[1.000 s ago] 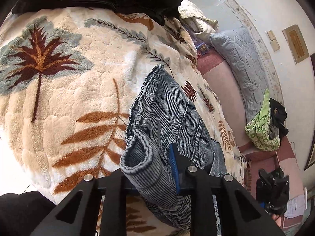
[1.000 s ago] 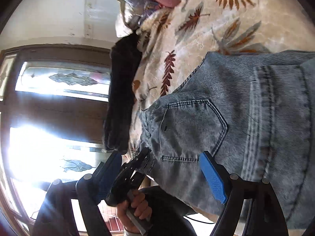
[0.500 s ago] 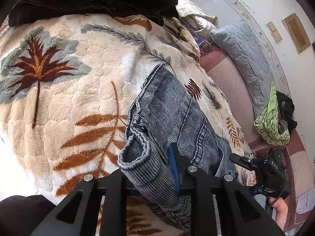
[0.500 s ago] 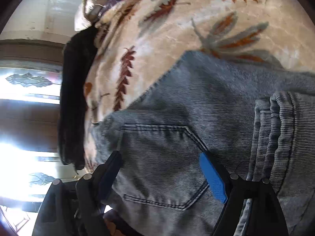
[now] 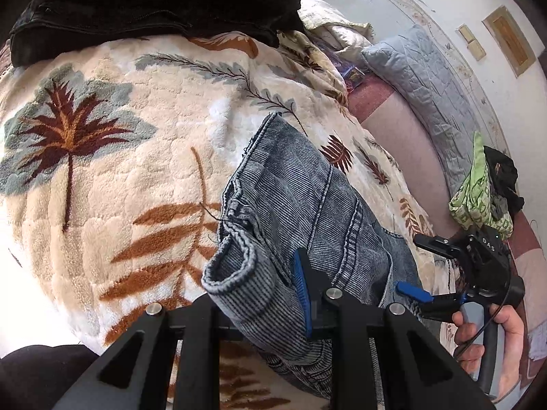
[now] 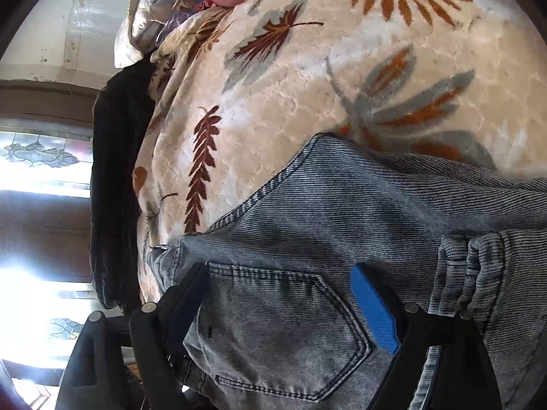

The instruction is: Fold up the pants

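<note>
1. Pants (image 5: 307, 212) lie on the blanket (image 5: 143, 157) on the bed, partly folded.
2. The left hand-held gripper (image 5: 270, 294) pinches the rolled hem of the pants.
3. The right hand-held gripper (image 6: 280, 294) is spread wide, and its jaws have just been opening. The back pocket (image 6: 273, 335) sits between them.
4. Black clothes (image 5: 154, 3) lie at the blanket's edge.

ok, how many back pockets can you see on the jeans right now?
1. A back pocket shows in the right wrist view, on the jeans between the open right tongs. A second may be hidden in the fold.
</note>
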`<state>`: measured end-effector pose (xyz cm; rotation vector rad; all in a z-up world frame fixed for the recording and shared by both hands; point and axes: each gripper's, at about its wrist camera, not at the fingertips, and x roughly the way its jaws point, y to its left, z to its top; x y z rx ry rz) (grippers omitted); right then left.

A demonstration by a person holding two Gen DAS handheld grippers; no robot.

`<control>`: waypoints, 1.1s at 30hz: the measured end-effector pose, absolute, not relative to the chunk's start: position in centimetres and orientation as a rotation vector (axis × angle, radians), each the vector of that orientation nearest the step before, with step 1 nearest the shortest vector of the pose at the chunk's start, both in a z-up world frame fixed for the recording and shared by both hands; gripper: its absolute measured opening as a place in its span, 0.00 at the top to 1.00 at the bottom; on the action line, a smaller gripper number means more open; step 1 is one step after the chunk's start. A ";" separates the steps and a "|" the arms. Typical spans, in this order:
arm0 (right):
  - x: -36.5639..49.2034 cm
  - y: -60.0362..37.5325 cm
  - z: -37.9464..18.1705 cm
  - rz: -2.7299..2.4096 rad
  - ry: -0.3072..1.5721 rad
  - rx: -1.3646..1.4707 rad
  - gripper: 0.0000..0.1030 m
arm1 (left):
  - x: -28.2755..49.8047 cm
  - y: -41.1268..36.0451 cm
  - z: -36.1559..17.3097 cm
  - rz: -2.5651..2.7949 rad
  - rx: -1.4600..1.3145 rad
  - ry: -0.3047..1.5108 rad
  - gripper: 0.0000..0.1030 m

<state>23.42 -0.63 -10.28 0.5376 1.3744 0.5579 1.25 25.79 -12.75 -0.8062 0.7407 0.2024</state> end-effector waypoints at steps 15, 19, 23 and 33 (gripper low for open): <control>15.0 0.4 -10.7 0.667 1.426 0.479 0.02 | 1.4 25.1 -12.4 0.224 -0.744 0.732 0.77; 13.8 -0.1 -10.0 0.699 1.414 0.503 0.02 | 1.2 25.0 -12.3 0.233 -0.731 0.727 0.77; 12.0 -0.4 -10.2 0.745 1.446 0.501 0.02 | 1.3 24.5 -12.1 0.252 -0.698 0.727 0.77; 22.8 -2.1 -4.8 0.560 1.241 0.299 0.03 | 1.2 24.6 -12.2 0.252 -0.713 0.728 0.77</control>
